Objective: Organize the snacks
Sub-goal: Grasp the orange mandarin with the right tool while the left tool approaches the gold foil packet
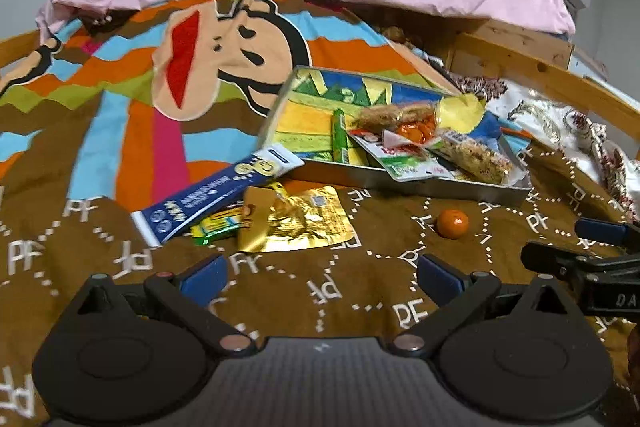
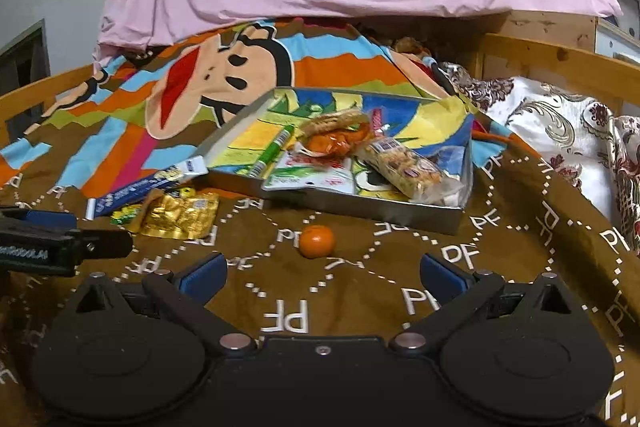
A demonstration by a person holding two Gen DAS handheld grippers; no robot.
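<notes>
On the bed's brown patterned blanket [image 2: 360,291], four snacks lie loose outside the metal tray [image 2: 372,207]. From the left they are the long blue packet [image 1: 208,195], its far end propped on the tray's near corner, the small green-and-yellow packet [image 1: 218,225] tucked under it, the gold foil pouch [image 1: 296,219], and, further right, the small orange [image 2: 317,241] lying alone just short of the tray's front wall. The tray already holds several wrapped bars and pouches. To do this step well, take one loose item at a time; the round orange may roll, so close on it squarely from above. The left gripper [image 1: 320,281] is spread wide, holding and touching nothing; the right gripper [image 2: 322,277] is likewise released and empty, with the orange straight ahead of it.
</notes>
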